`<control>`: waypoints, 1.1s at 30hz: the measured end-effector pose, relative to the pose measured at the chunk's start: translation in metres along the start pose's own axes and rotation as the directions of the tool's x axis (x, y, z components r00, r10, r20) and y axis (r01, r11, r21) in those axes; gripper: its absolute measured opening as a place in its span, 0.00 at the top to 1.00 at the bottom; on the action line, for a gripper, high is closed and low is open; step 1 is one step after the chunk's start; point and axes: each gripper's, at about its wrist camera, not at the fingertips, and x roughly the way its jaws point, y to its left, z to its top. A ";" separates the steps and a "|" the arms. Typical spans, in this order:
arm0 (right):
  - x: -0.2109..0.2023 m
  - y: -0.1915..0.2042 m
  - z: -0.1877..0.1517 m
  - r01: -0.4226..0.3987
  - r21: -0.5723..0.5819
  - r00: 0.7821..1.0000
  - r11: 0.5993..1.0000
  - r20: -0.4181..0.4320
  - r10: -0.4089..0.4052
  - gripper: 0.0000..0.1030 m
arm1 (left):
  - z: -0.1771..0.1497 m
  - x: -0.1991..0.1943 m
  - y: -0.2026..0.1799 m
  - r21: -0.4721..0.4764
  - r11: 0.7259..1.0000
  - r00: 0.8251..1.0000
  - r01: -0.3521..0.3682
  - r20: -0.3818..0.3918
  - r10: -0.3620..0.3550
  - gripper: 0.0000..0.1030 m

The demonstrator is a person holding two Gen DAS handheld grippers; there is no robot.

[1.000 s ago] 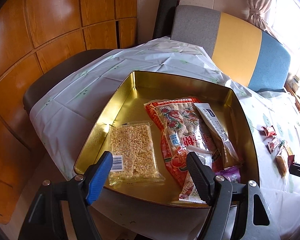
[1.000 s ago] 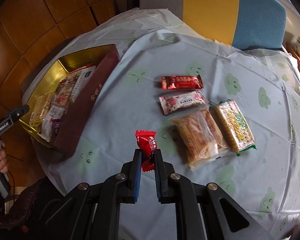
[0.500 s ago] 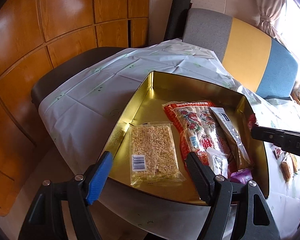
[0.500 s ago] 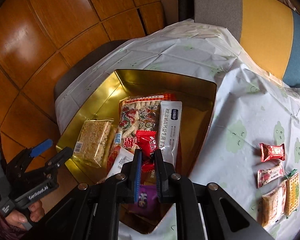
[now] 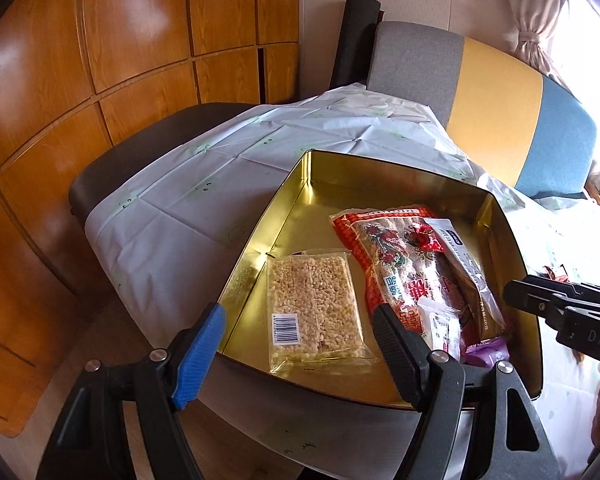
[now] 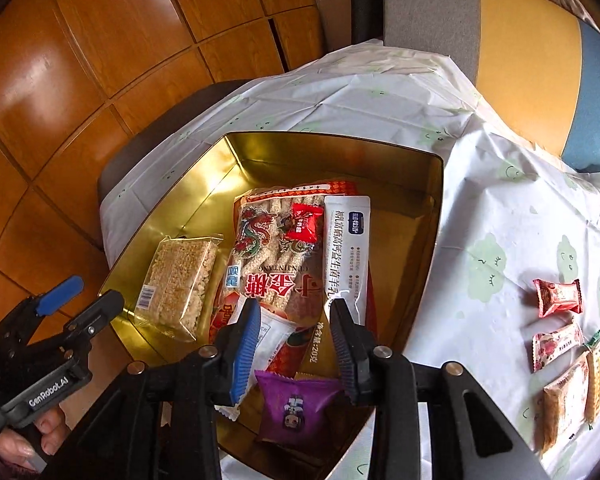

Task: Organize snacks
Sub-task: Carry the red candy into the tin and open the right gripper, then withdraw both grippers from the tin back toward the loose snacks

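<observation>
Since half a second ago, the small red wrapped candy (image 6: 303, 222) has left my right gripper (image 6: 294, 346); it now lies inside the gold metal tin (image 6: 204, 204), on top of the large clear bag of rice sticks with red dragon print (image 6: 278, 256). That gripper's fingers, which were pinched narrow around the candy, now stand wide apart with nothing between them, hovering over the near end of the tin.

Just right of the candy I see a long white sachet with dark lettering (image 6: 348, 248), lying along the dragon bag. To the left sits a clear-wrapped block of puffed rice cake with a barcode (image 6: 178, 280), apart from the candy. Nearest me are a purple foil packet (image 6: 296, 404) and a small white packet (image 6: 270, 332) partly under the blue finger pad.

My left gripper (image 5: 296, 354) hangs at the tin's near edge, fingers spread wide and holding nothing; the puffed rice cake shows between them in its view.

Outside the tin, on the white tablecloth with pale green cloud faces (image 6: 500, 216), four snacks remain at the right: a red candy (image 6: 558, 296), a pink-and-white bar (image 6: 556, 346), a tan crispy bar (image 6: 566, 404) and a green-edged yellow bar (image 6: 598, 376), the last two touching. Behind the table stands a grey, yellow and blue chair back (image 6: 520, 40), with orange wood panelling (image 6: 80, 60) to the left.
</observation>
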 end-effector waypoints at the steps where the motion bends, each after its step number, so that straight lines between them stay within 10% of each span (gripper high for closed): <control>1: -0.004 -0.001 -0.003 0.007 -0.001 1.000 1.000 0.007 -0.007 0.65 | 0.000 -0.001 -0.002 0.006 1.000 1.000 0.001 0.002 -0.001 0.26; 33: -0.113 -0.163 -0.080 0.296 0.200 0.950 0.934 0.045 -0.310 0.65 | -0.009 -0.021 -0.071 0.198 0.978 0.997 0.069 0.011 -0.072 0.26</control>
